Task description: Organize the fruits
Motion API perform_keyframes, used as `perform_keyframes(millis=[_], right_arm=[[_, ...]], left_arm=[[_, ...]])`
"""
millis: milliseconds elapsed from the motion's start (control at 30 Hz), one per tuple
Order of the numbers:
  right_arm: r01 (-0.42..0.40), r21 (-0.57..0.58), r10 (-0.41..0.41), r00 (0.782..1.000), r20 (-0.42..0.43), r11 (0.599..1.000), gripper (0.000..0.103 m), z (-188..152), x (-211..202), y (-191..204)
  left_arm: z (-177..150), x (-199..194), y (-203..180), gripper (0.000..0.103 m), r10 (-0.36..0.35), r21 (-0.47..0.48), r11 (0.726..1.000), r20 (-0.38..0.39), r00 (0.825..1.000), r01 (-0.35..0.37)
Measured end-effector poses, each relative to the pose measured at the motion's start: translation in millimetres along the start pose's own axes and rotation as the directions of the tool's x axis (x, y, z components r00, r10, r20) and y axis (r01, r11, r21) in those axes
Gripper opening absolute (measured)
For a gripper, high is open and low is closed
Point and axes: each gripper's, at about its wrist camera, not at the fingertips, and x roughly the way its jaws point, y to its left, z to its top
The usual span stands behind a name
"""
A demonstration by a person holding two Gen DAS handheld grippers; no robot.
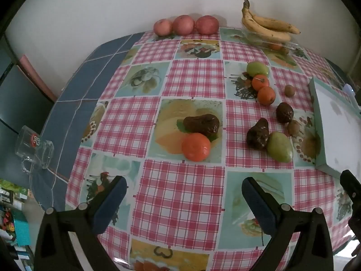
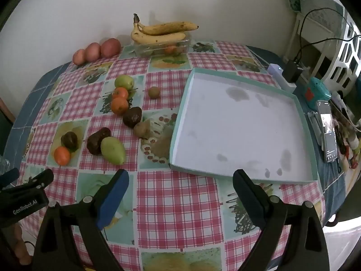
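Loose fruit lies on the checked tablecloth: an orange (image 1: 195,146) touching a dark avocado (image 1: 201,124), two more avocados (image 1: 258,134), a green mango (image 1: 279,147), two oranges (image 1: 266,95), a green apple (image 1: 257,68) and two kiwis (image 1: 289,90). The shallow teal-rimmed tray (image 2: 243,124) is empty, right of the fruit. My left gripper (image 1: 183,192) is open and empty, just short of the orange. My right gripper (image 2: 180,183) is open and empty at the tray's near-left corner. The left gripper also shows in the right wrist view (image 2: 27,180).
Three red apples (image 1: 186,24) line the wall. Bananas (image 2: 161,30) rest on a clear container (image 2: 162,47) with small fruit inside. A glass mug (image 1: 33,149) lies at the table's left edge. A phone (image 2: 327,128), chargers and clutter crowd the right edge.
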Motion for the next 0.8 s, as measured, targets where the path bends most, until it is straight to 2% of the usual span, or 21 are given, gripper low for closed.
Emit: perform_keyframes(millis=[800], right_arm=[[-0.013, 0.008, 0.013, 1.0, -0.007, 1.0, 0.094, 0.6, -0.4, -0.5]], left_arm=[[-2.2, 0.8, 0.0, 0.103, 0.009, 0.007, 1.0, 0.005, 1.0, -0.009]])
